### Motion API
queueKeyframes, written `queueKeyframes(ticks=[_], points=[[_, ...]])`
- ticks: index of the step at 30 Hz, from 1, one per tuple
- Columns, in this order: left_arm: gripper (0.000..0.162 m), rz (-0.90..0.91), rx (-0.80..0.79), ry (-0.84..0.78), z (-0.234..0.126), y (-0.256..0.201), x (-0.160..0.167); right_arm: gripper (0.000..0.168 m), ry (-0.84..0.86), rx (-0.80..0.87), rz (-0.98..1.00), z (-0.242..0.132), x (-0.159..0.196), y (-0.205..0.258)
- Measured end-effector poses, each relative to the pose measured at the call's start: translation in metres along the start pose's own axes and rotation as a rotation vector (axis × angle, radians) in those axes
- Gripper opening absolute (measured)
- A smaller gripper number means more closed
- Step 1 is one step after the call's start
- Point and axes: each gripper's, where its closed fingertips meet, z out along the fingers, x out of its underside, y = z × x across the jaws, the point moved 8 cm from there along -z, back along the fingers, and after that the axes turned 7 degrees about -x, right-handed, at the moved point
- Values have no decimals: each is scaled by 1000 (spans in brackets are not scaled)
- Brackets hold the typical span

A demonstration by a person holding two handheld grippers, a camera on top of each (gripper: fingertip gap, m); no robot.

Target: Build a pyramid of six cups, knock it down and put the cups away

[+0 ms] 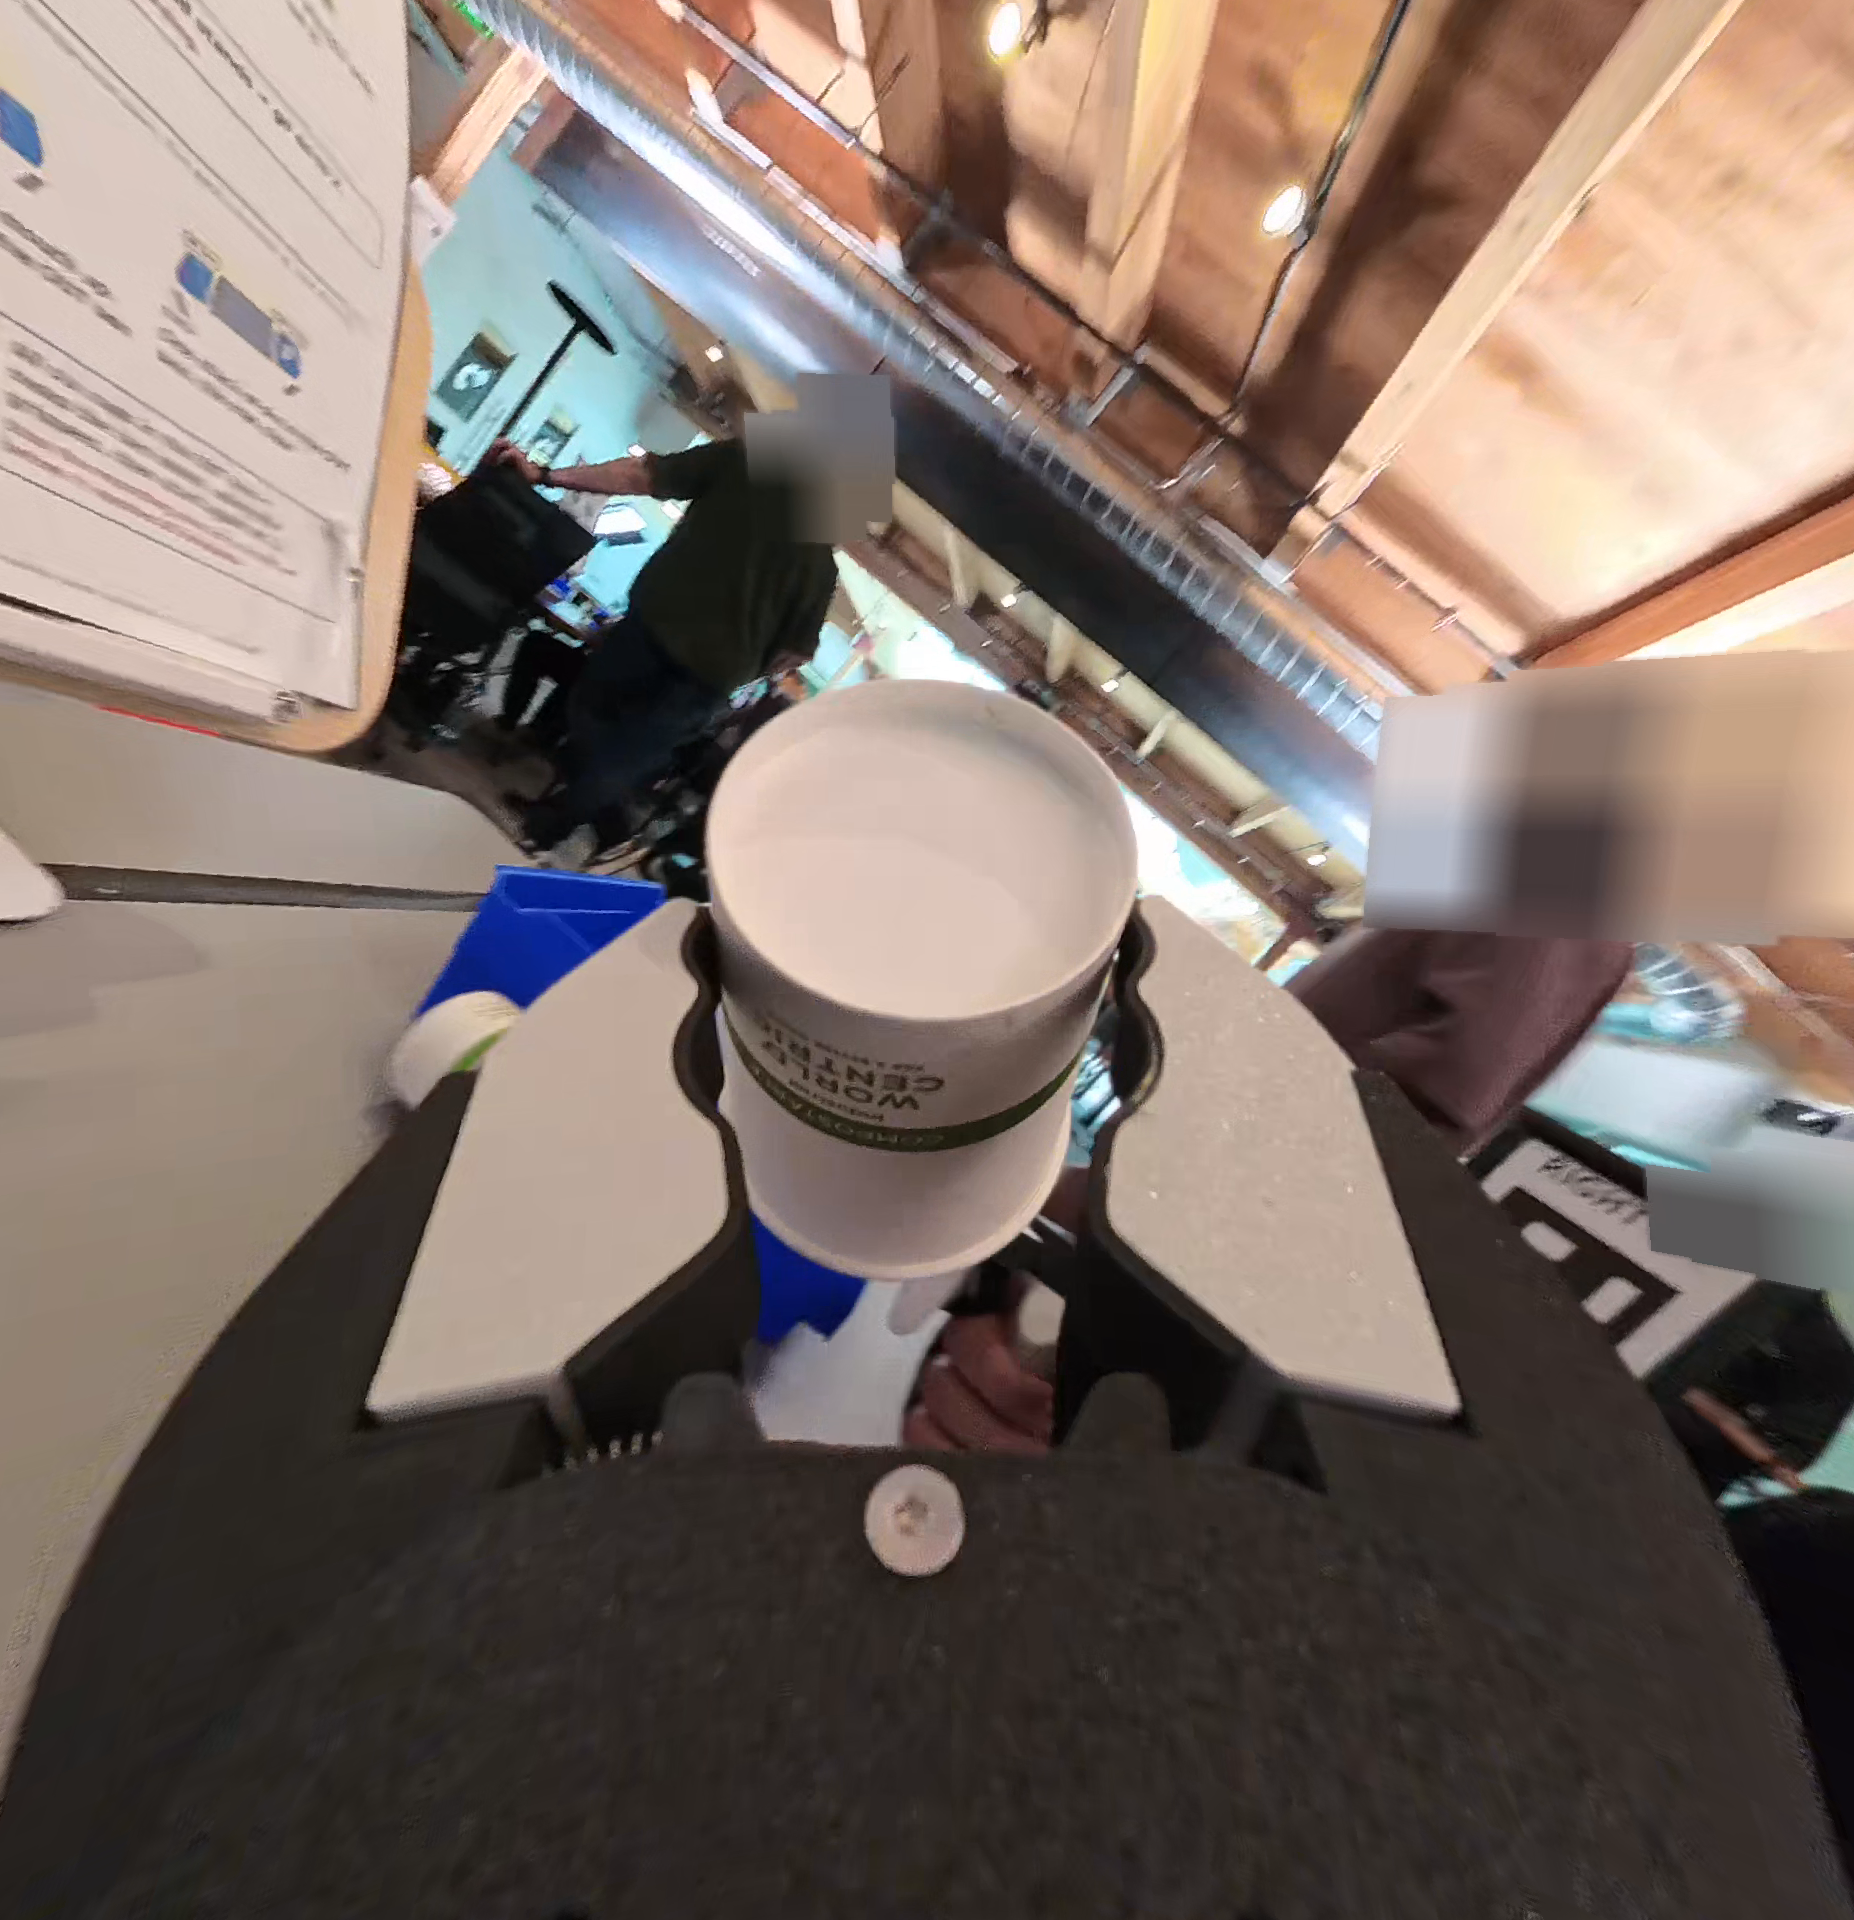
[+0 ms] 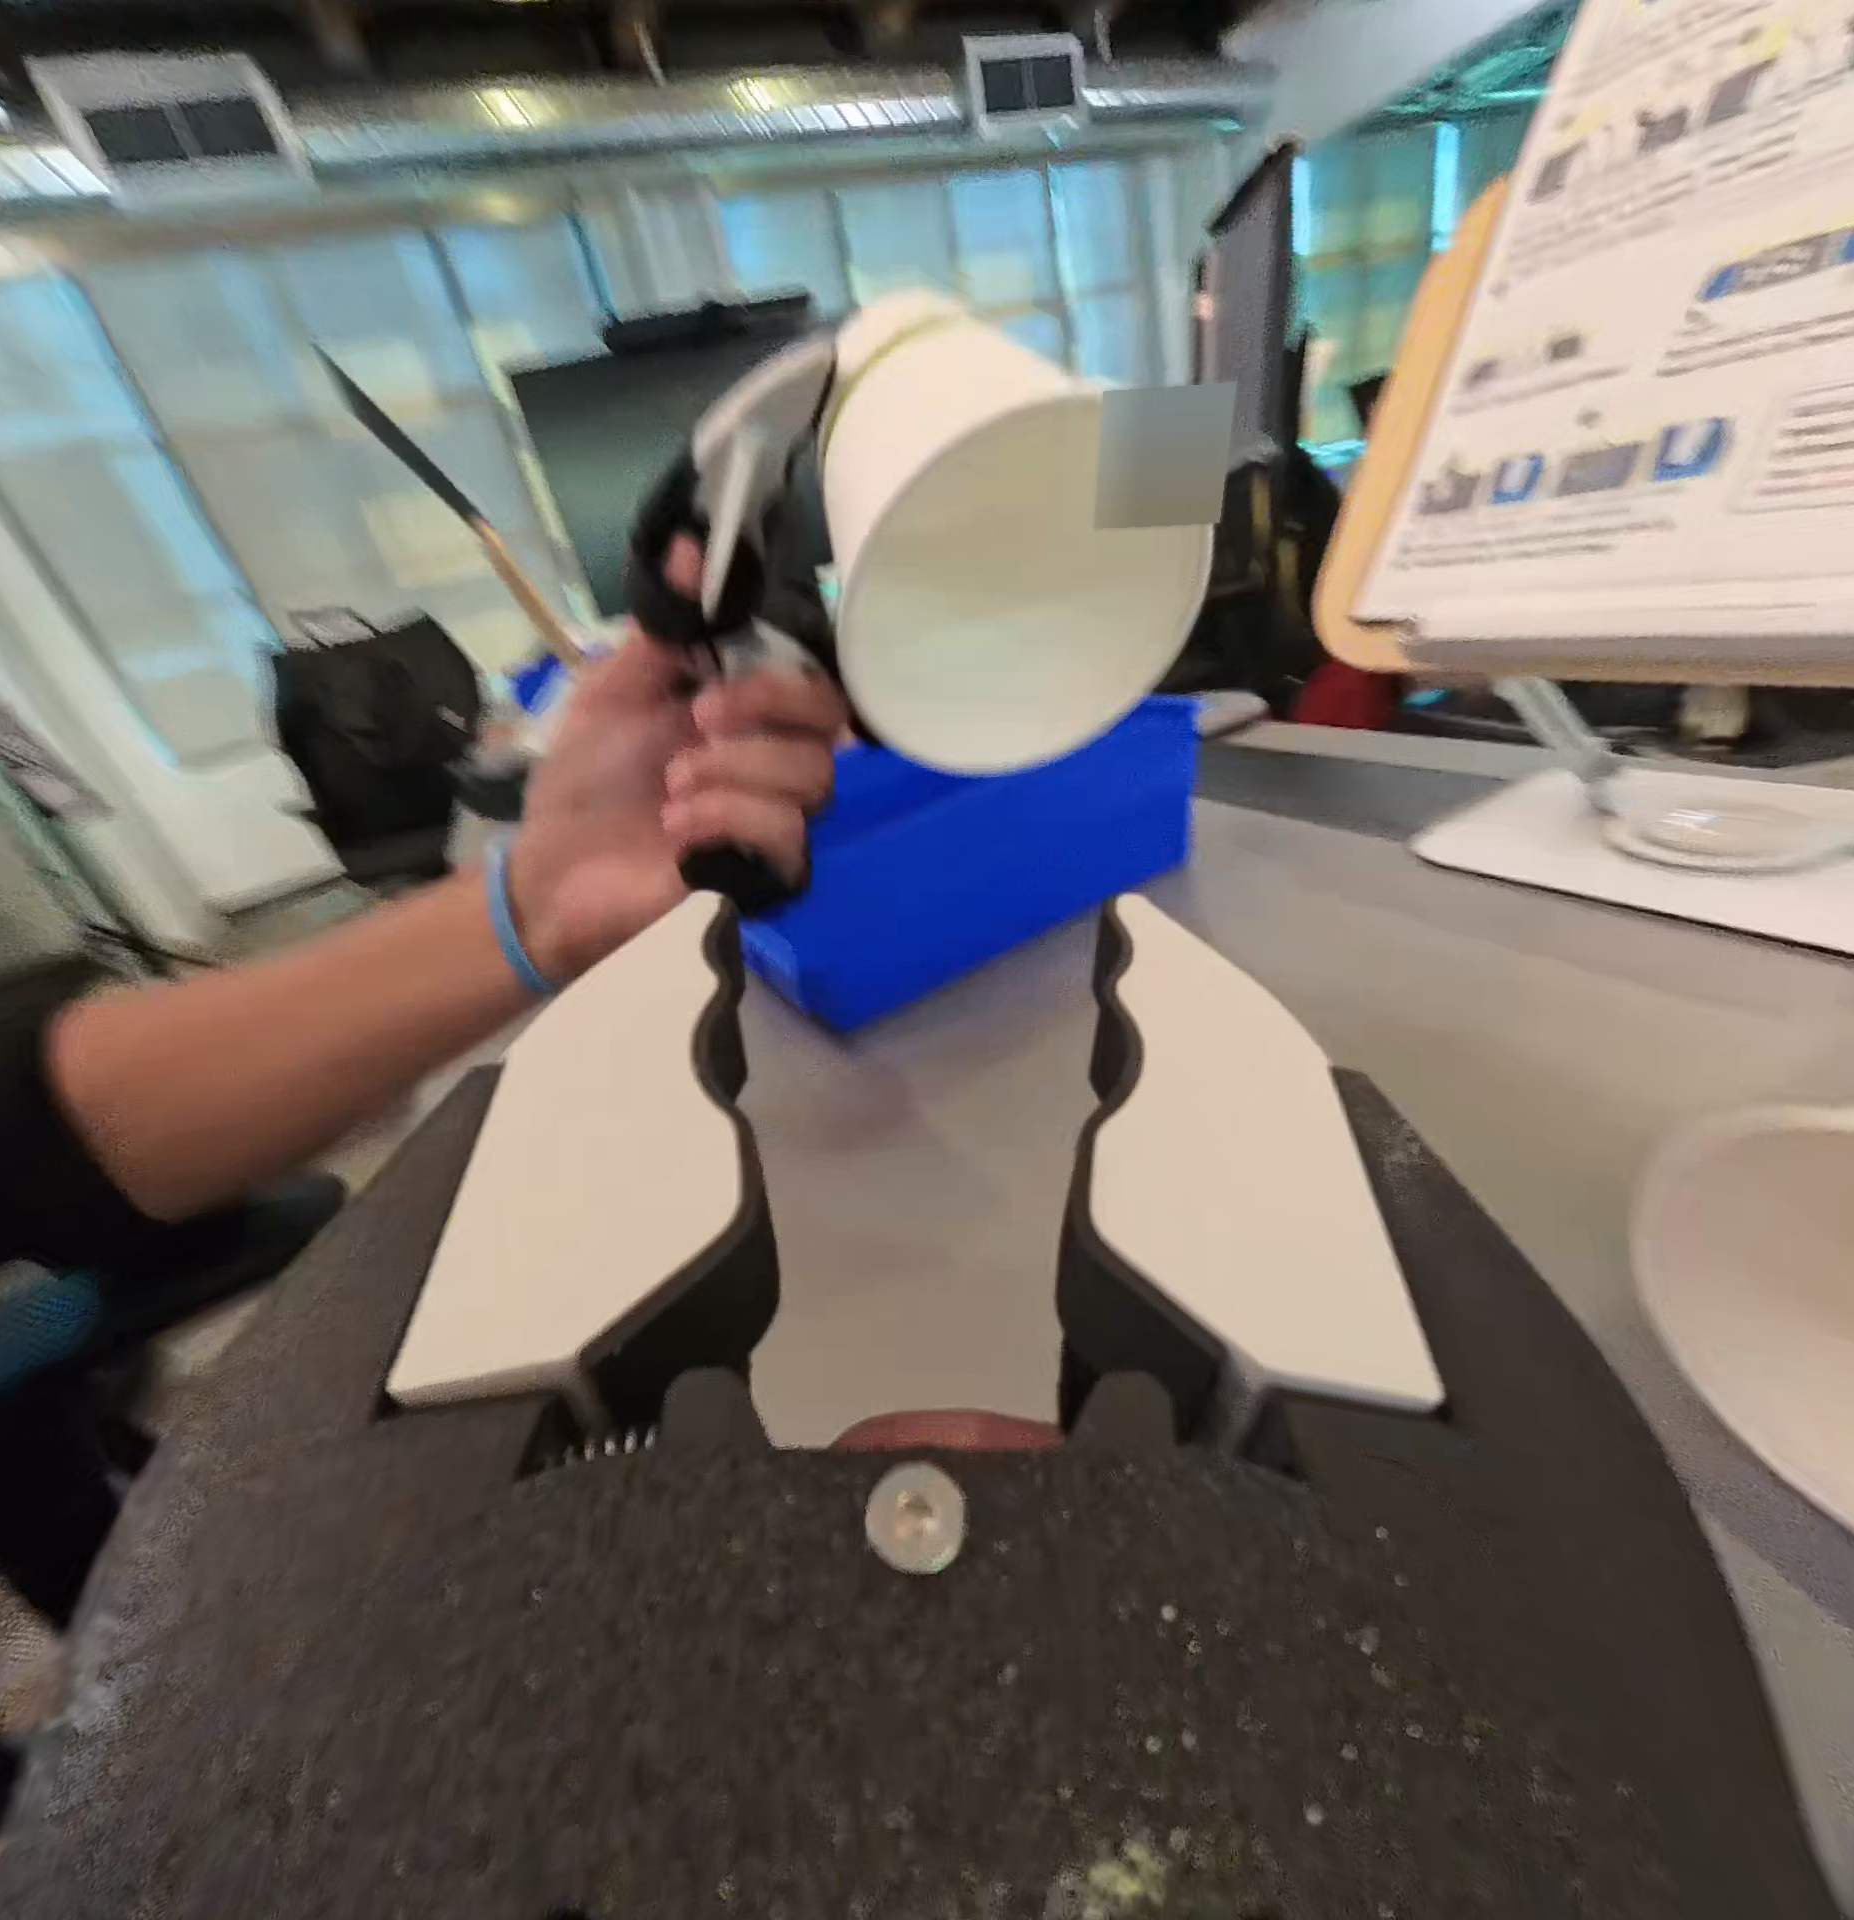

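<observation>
My left gripper [image 1: 918, 935] is shut on a white paper cup [image 1: 902, 987] with a green band, held high and tilted, its closed base toward the camera. In the right wrist view the same cup [image 2: 1006, 582] hangs in the left gripper [image 2: 788, 468] above the blue bin [image 2: 964, 862], mouth toward me, with a hand on the gripper's handle. My right gripper [image 2: 915, 935] is open and empty, low over the grey table [image 2: 1422, 1039] in front of the bin. Another white cup [image 2: 1775, 1299] lies at the right edge. A further cup [image 1: 450, 1039] lies beside the blue bin [image 1: 549, 925].
A white stand with a clipboard of printed sheets [image 2: 1629, 416] stands on the table at the right; it also shows in the left wrist view [image 1: 175, 364]. A person [image 1: 715, 582] stands behind the table in the background. A forearm [image 2: 310, 1029] reaches in from the left.
</observation>
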Motion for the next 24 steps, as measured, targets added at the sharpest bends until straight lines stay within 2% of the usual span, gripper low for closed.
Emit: queueKeyframes(ticks=[4, 7, 10, 11, 12, 13, 18, 21, 24], points=[[73, -9, 56, -16, -4, -10, 16, 49, -174, -281, 293, 32, -29, -8], [72, -2, 60, -1, -1, -11, 25, 40, -259, -404, 442, 49, -34, -8], [72, 10, 62, 3, 1, -9, 30, 37, -292, -431, 528, 58, -26, -6], [72, 11, 66, 13, 3, -8, 33, 26, -305, -430, 538, 58, -24, -6], [72, 15, 67, 24, 4, -8, 35, 7, -314, -425, 540, 57, -23, -7], [73, 23, 59, 30, 5, -7, 38, 4, -322, -414, 553, 56, -22, -10], [73, 64, -12, 48, 2, -10, 41, 0, -298, -373, 582, 48, -18, -19], [95, 109, -73, 64, -13, -15, 48, 0, -288, -333, 556, 38, -23, -23], [96, 161, -149, 83, -33, -24, 70, 0, -261, -265, 442, 23, -34, -25]])
